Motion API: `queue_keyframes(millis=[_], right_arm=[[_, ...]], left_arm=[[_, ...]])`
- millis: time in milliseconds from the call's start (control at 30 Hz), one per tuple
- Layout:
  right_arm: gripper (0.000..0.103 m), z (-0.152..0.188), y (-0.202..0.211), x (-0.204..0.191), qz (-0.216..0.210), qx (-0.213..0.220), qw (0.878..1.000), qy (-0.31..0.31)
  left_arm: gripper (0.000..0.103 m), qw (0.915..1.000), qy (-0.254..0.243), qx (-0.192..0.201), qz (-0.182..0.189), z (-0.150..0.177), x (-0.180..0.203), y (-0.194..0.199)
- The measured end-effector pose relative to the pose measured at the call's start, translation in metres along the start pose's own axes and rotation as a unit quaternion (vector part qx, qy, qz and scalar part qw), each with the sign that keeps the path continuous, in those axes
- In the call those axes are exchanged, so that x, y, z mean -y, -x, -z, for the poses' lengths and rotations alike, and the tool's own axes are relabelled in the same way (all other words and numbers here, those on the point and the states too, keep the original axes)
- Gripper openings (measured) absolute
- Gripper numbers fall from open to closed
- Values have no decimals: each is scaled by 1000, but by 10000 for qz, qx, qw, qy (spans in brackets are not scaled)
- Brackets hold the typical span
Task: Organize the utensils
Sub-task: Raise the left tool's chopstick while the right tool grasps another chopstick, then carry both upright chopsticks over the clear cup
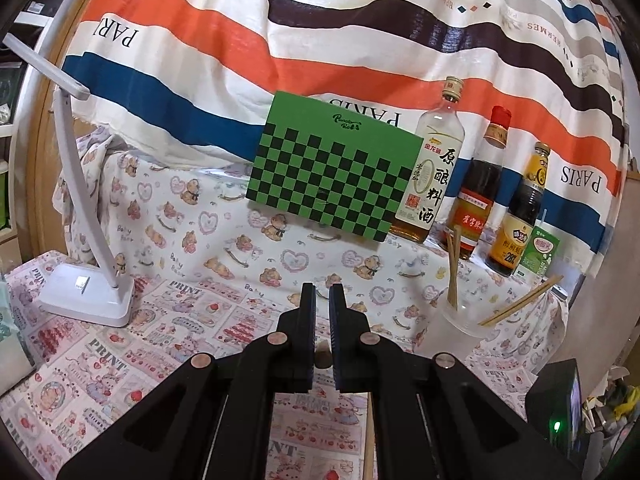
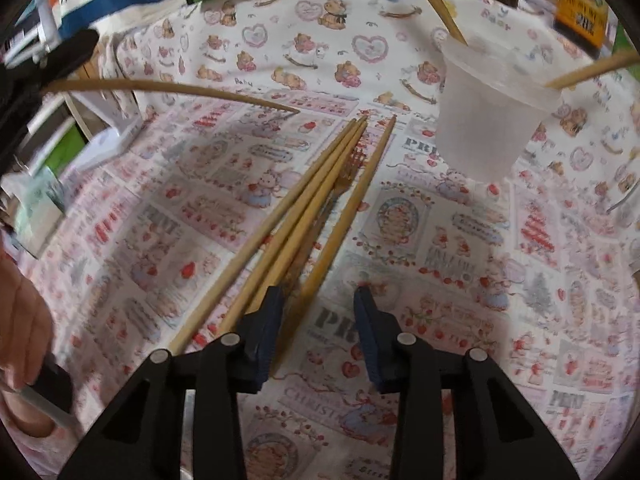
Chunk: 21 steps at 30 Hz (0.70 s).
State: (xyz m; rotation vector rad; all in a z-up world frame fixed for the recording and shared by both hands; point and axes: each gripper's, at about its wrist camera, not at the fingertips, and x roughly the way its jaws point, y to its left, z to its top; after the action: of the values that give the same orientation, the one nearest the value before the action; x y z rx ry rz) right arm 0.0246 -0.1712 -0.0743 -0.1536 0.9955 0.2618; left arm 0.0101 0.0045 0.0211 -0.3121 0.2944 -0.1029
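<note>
A clear plastic cup [image 1: 460, 320] stands on the table with chopsticks [image 1: 520, 300] sticking out of it; it also shows in the right wrist view [image 2: 488, 112]. My left gripper [image 1: 322, 292] is shut on a chopstick, whose end [image 1: 322, 354] shows between the pads; the right wrist view shows that chopstick [image 2: 180, 90] held above the cloth at upper left. Several loose chopsticks [image 2: 304, 208] lie on the cloth with a fork [image 2: 340, 188] among them. My right gripper [image 2: 318, 300] is open just above their near ends.
A white desk lamp [image 1: 86, 280] stands at the left. A green checkered box [image 1: 332, 168], three sauce bottles [image 1: 476, 196] and a green carton [image 1: 540, 252] stand along the back. A striped cloth hangs behind them.
</note>
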Motion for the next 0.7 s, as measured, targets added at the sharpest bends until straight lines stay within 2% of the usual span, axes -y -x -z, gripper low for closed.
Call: queue_keyframes(millis=[100,233,300,367,400,567,633,700], right_arm=[[40,2,1,-5,-109,-54,9999,111],[41,2,0,-5,9,-28,9999,122],[30,1,1,-3,54,-28,10000,47],[13,0,1,4,94,-42,9999,-138],[10,-1,1,6,126,-28,9997,-195],[7,-2,-2,3,947,267,9951,125],[7,-2,-2,3,1005,321,9943,123],[7,-3,1,10,846,338,9958,-78]], left_arm=[[6,10000,-21,-24,-36,1,1,-1],[6,10000,-28,-28,-39,1,1,-2],[5,10000,-28,-29,-35,0,1,-1],[5,10000,-36,-34,-36,1,1,-2],[6,10000,-39,-33,-46,0,1,-2],[6,10000,-47,-57,-35,0,2,-2],[6,9999,-67,-62,-43,1,2,-2],[5,9999,-80,-54,-44,1,2,-2]])
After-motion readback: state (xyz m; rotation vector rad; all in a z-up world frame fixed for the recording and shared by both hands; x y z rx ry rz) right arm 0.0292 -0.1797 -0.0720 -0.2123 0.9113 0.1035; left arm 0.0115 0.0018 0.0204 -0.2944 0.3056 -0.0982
